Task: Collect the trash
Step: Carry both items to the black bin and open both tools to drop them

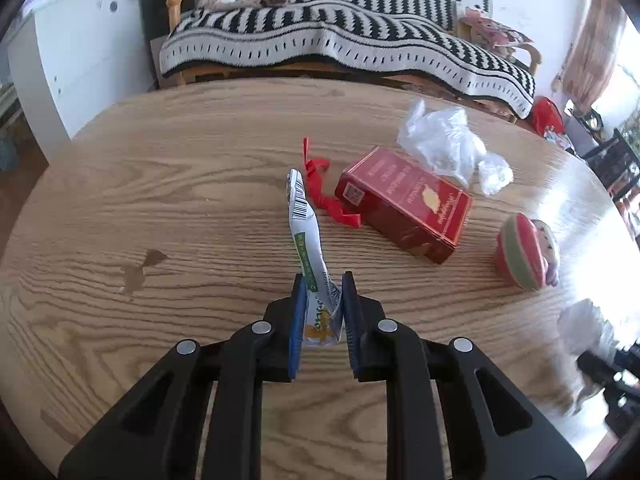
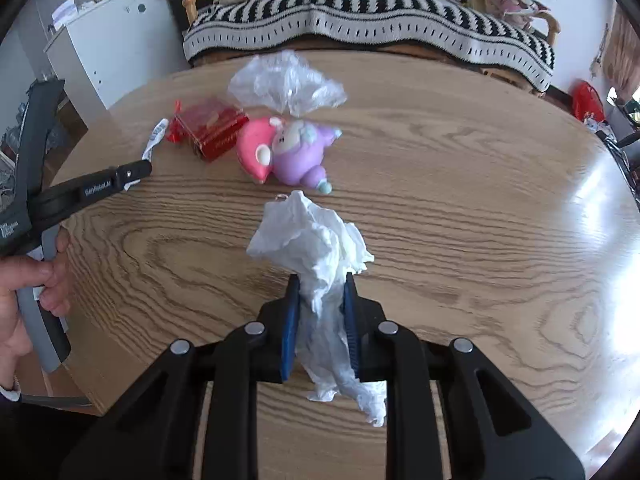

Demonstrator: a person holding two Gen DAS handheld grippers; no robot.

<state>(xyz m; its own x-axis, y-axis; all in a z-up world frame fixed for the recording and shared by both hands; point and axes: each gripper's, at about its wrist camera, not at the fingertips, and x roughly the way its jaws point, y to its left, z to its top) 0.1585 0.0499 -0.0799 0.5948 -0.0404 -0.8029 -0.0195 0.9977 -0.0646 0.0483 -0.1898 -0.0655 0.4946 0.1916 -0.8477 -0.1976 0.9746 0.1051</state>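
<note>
Between the left gripper's closed jaws a food wrapper is pinched, a crumpled tissue between the right gripper's jaws; both should be lifted clear of the surface together, grip kept firm

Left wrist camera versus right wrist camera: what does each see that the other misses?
Only the left view: a brown stain on the table, and the wrapper pinched close up. Only the right view: a crumpled tissue in the right gripper, a person's hand, the toy's purple side. Both: red box, clear plastic bag, toy, striped blanket.
</note>
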